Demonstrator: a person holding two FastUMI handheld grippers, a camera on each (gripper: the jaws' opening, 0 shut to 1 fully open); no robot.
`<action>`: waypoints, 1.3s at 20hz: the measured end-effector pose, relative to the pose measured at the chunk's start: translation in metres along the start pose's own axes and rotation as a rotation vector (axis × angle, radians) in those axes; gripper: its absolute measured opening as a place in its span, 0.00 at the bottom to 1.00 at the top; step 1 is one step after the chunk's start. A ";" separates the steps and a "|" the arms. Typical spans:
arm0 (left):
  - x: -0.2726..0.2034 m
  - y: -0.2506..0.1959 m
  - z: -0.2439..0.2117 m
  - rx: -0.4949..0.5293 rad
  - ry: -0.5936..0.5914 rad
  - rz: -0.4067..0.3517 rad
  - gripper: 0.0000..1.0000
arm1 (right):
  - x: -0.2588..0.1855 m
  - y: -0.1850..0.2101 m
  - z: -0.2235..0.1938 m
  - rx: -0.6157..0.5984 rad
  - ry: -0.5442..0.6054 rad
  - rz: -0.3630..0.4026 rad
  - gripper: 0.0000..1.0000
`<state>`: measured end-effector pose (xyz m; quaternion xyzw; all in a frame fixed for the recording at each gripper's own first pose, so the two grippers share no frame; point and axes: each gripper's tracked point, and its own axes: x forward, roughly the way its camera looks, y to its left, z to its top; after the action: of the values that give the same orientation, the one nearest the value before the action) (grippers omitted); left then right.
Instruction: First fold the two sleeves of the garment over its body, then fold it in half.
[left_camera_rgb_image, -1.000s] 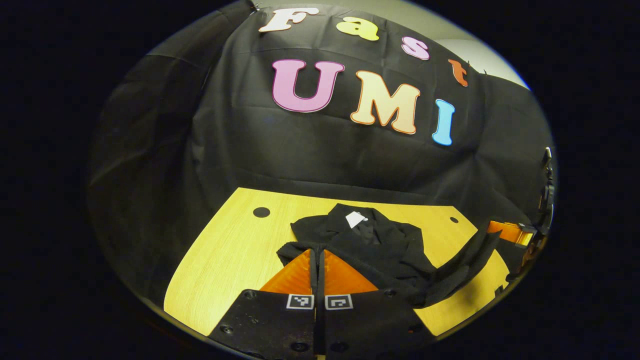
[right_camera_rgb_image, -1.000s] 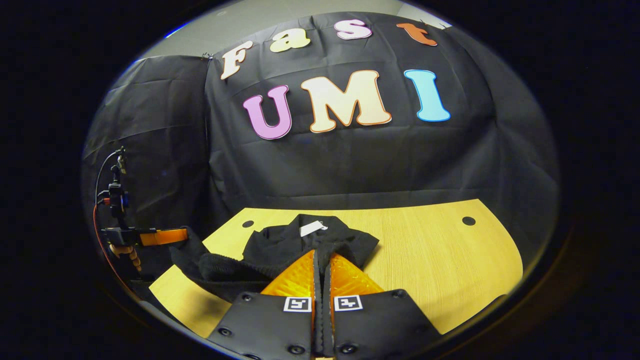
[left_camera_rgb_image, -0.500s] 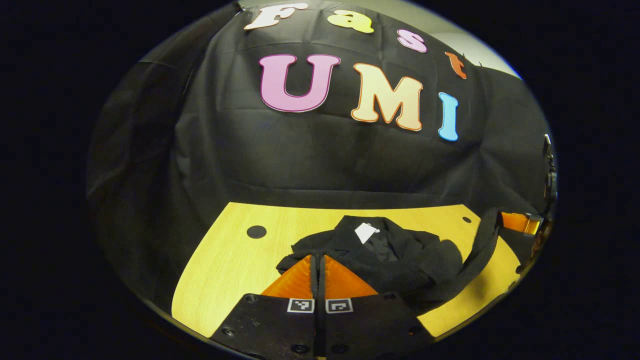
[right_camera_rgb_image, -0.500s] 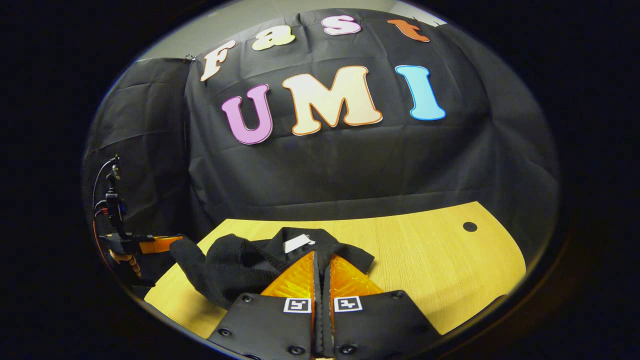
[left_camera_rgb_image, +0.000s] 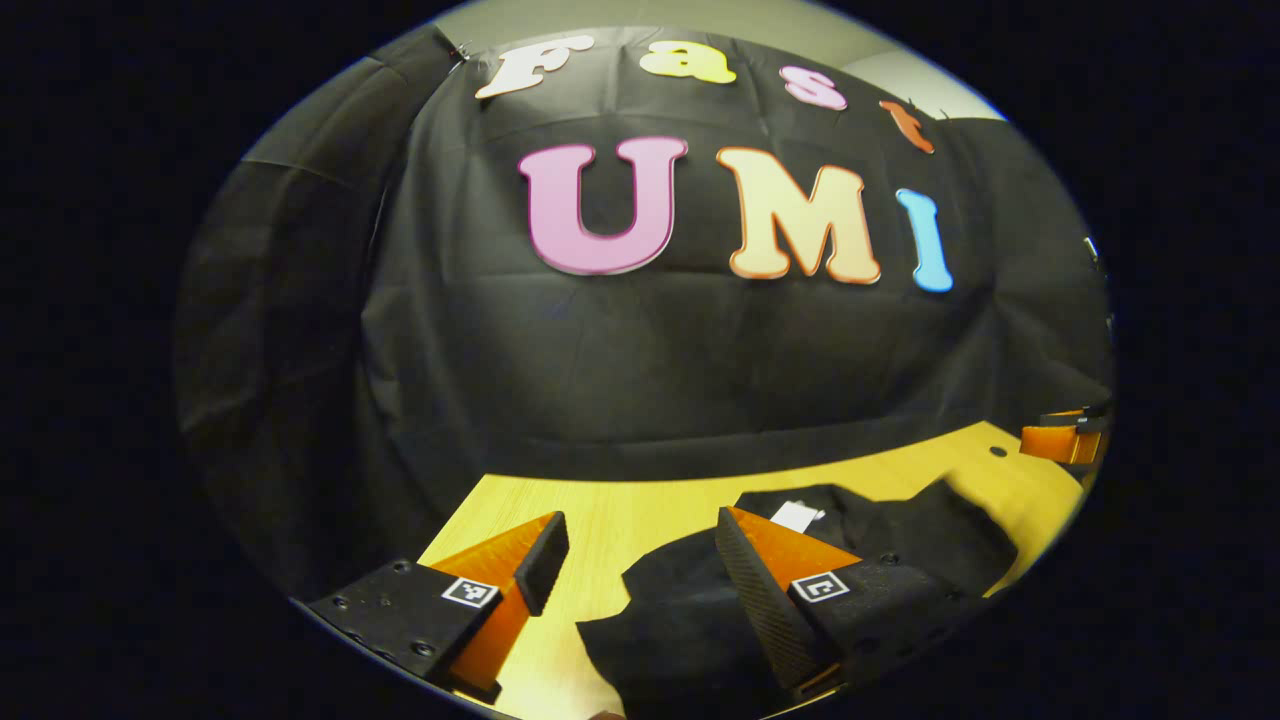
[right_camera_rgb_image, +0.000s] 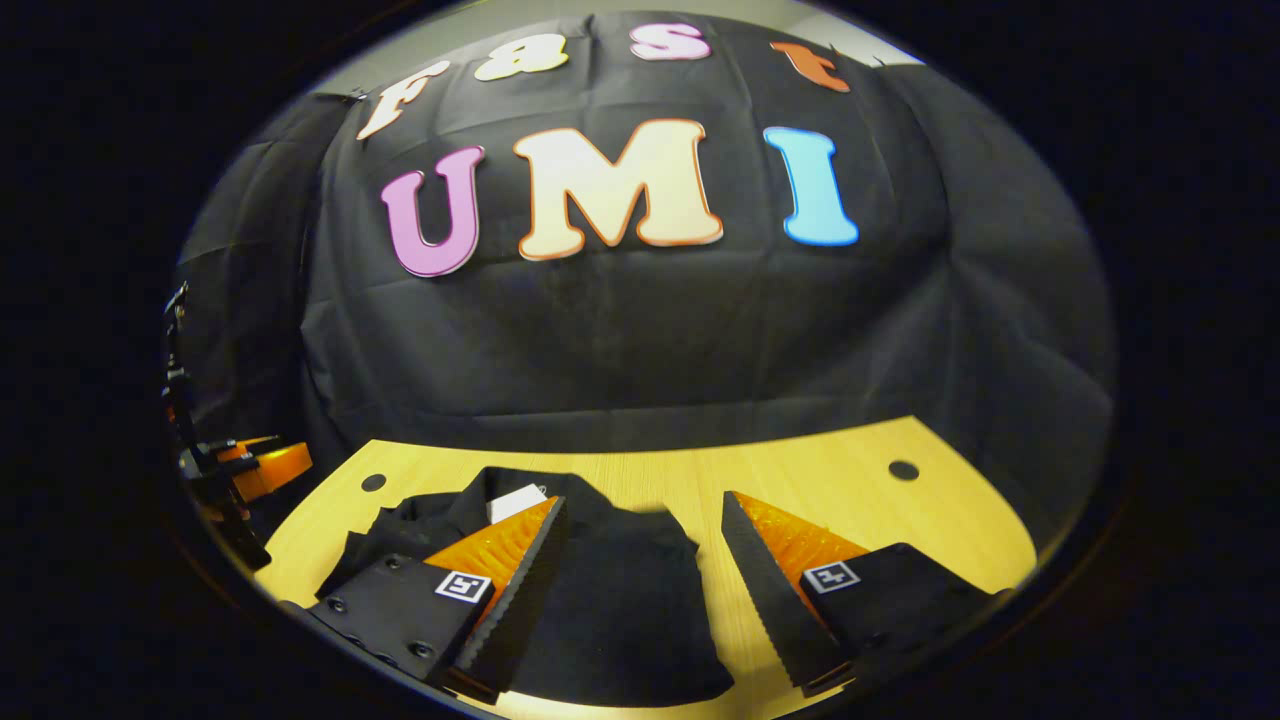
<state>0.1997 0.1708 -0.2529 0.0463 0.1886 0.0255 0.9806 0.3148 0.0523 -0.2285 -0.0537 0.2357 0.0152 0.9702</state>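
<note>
Lying on the yellow wooden table (right_camera_rgb_image: 850, 500), the black garment (right_camera_rgb_image: 610, 600) sits folded into a compact heap with a white tag (right_camera_rgb_image: 515, 500) showing near its collar at the far side. Seen from the right gripper view, the right gripper (right_camera_rgb_image: 640, 590) hangs over the cloth with its jaws spread wide and nothing between them; one finger stands above the garment's left part, the other above bare tabletop just beside the garment's edge. From the left gripper view, the left gripper (left_camera_rgb_image: 640, 575) is likewise released, its fingers far apart, one over bare wood and the other over the garment (left_camera_rgb_image: 700, 610), whose tag (left_camera_rgb_image: 797, 515) shows beyond it. Whether either gripper touches the fabric cannot be told. Two round holes (right_camera_rgb_image: 903, 469) mark the table's far edge.
</note>
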 end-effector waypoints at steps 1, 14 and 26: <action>-0.005 -0.002 0.009 -0.002 -0.021 0.005 0.93 | -0.013 0.003 0.009 -0.017 -0.038 -0.002 0.98; -0.211 -0.046 0.168 0.014 -0.493 0.036 0.94 | -0.230 0.013 0.063 0.004 -0.405 0.078 0.96; -0.336 -0.096 0.132 0.052 -0.421 0.023 0.94 | -0.379 -0.011 0.008 0.055 -0.451 0.075 0.96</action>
<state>-0.0596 0.0417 -0.0172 0.0781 -0.0202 0.0213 0.9965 -0.0174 0.0405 -0.0469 -0.0138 0.0151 0.0564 0.9982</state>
